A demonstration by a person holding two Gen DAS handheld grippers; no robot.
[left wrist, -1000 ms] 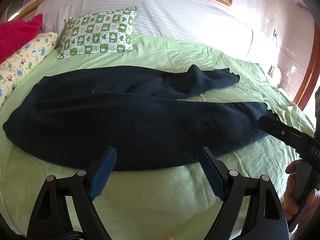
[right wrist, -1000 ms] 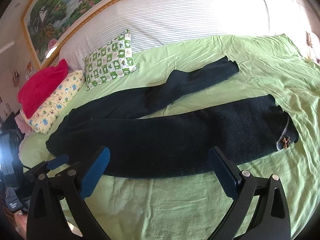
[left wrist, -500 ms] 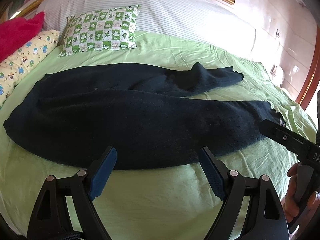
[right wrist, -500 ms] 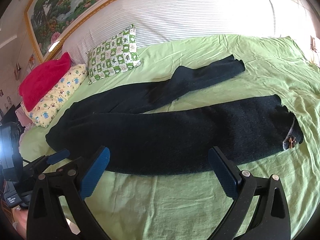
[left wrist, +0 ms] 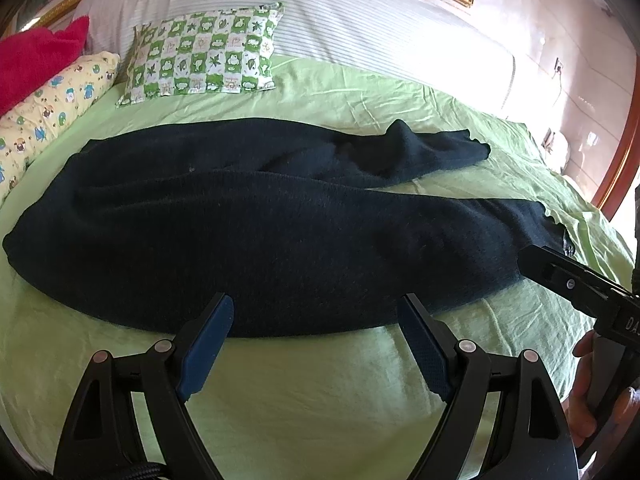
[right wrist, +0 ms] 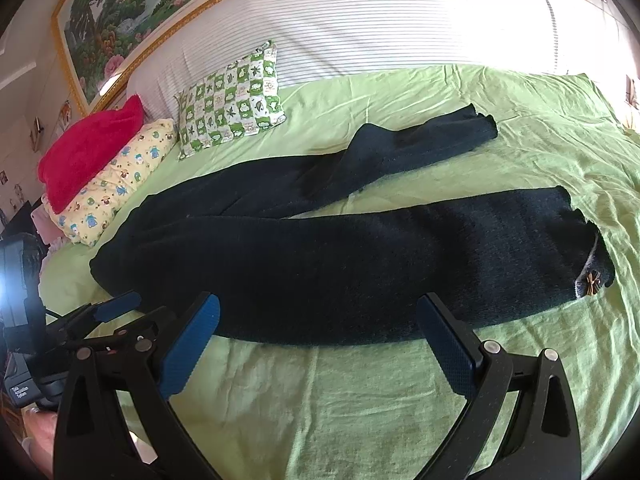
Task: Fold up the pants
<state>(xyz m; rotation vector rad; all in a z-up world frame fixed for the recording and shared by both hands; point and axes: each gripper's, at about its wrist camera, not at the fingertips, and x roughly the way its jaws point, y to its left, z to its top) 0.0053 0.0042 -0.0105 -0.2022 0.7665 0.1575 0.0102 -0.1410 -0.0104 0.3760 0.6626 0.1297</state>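
Observation:
Dark navy pants (left wrist: 256,224) lie spread lengthwise on the green bed sheet (left wrist: 320,384), waist at the left, legs splayed to the right. They also show in the right wrist view (right wrist: 360,256), with a small bow on the near leg's cuff (right wrist: 592,282). My left gripper (left wrist: 316,340) is open and empty, just short of the pants' near edge. My right gripper (right wrist: 320,340) is open and empty, hovering before the near leg. The right gripper's finger also shows in the left wrist view (left wrist: 568,280), by the near cuff.
A green checked pillow (left wrist: 204,56), a yellow patterned pillow (left wrist: 48,104) and a red cushion (left wrist: 36,60) lie at the bed's head. A striped white headboard (right wrist: 360,24) and framed painting (right wrist: 132,12) stand behind. Bare sheet lies in front of the pants.
Both grippers have moved slightly closer to the pants' near edge. Both stay open. The pants have not moved.

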